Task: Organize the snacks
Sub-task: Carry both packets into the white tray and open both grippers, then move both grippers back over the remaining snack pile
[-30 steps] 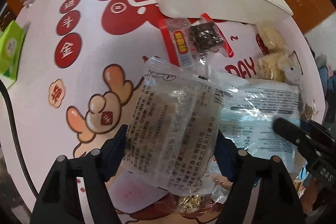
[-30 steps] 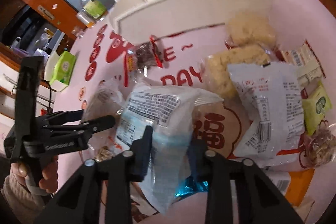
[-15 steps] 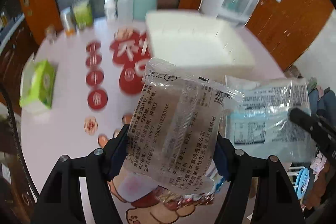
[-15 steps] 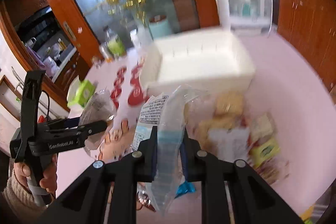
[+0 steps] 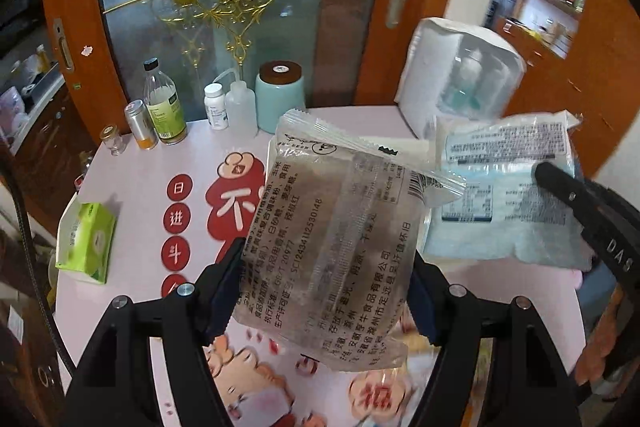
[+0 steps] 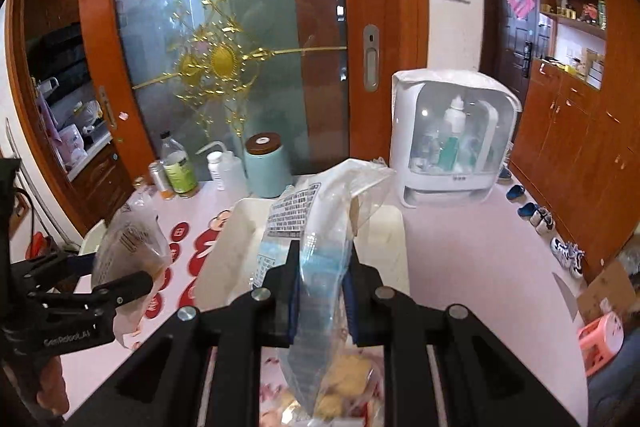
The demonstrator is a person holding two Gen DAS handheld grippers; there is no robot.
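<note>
My left gripper (image 5: 320, 291) is shut on a clear snack packet with a brown cake inside (image 5: 340, 243), held up above the pink table. My right gripper (image 6: 320, 291) is shut on a clear and light-blue snack packet (image 6: 320, 255), also held high. That blue packet shows at the right of the left wrist view (image 5: 504, 195). The brown packet and the left gripper (image 6: 132, 283) show at the left of the right wrist view. The white bin (image 6: 224, 251) stands just beyond both packets, mostly hidden by them. Loose snacks (image 6: 340, 387) lie on the table below.
At the table's far edge stand bottles (image 5: 160, 103), a teal jar (image 5: 280, 95) and a white cabinet with bottles inside (image 6: 452, 143). A green tissue box (image 5: 86, 235) lies at the left. A glass door with gold ornament is behind.
Both grippers have lifted their packets up off the table and tilted forward, so the views now look across the table to the door. The bin and loose snacks dropped low in view.
</note>
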